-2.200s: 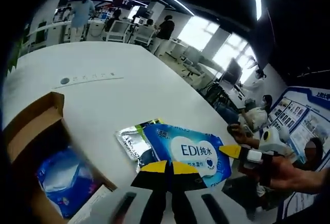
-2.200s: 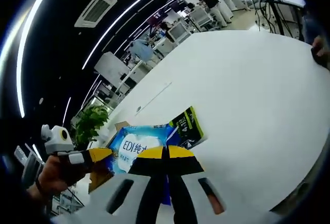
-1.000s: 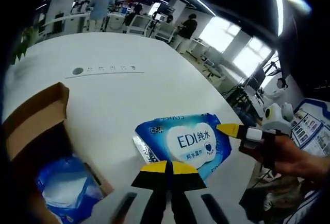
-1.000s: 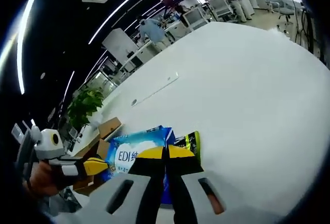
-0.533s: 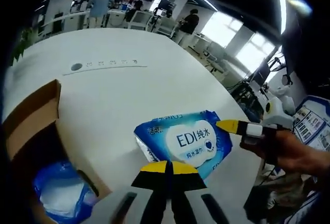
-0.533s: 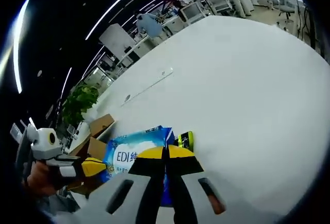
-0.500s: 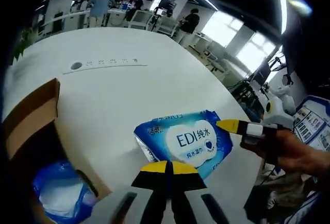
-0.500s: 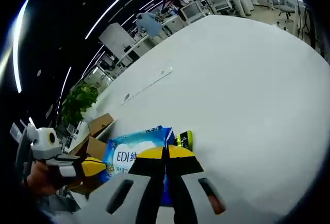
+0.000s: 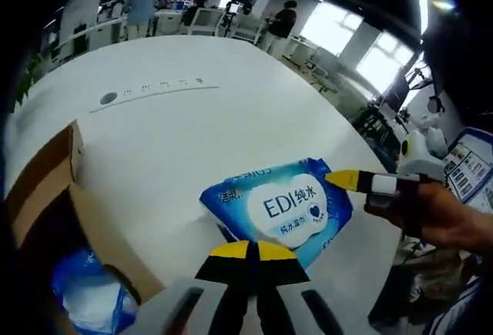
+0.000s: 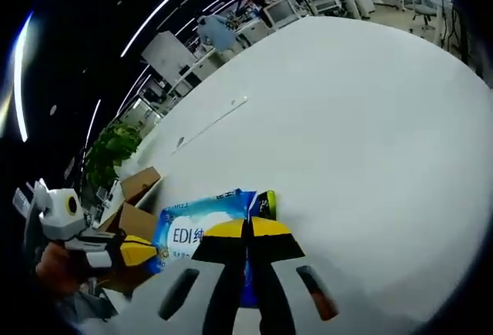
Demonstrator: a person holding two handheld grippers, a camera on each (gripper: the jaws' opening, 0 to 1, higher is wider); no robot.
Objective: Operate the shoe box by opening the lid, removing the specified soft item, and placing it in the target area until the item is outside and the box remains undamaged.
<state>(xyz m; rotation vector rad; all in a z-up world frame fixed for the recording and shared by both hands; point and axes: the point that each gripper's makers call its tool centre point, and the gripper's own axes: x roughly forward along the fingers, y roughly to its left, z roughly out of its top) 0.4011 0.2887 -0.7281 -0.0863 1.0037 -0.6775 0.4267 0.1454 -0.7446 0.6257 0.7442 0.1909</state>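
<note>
A soft blue pack of wet wipes (image 9: 281,210) with a white "EDI" label is out of the box, low over the white table (image 9: 192,131). My left gripper (image 9: 248,250) is shut on its near edge. My right gripper (image 9: 350,179), held by a hand, comes in from the right and pinches the pack's far corner. In the right gripper view the same pack (image 10: 192,229) runs under my shut right gripper (image 10: 248,229), with the left gripper (image 10: 131,252) at its other end. The brown cardboard shoe box (image 9: 42,196) stands open at the left.
Another blue and white soft pack (image 9: 85,300) lies inside the box. A green and black packet (image 10: 266,202) peeks out from under the wipes pack. The box (image 10: 137,185) sits near the table's edge. People, desks and chairs stand far behind, and a plant (image 10: 108,154).
Both grippers stay shut on the wipes pack. The green packet under it shows less than before. The views have shifted slightly and the box has slid toward the left edge.
</note>
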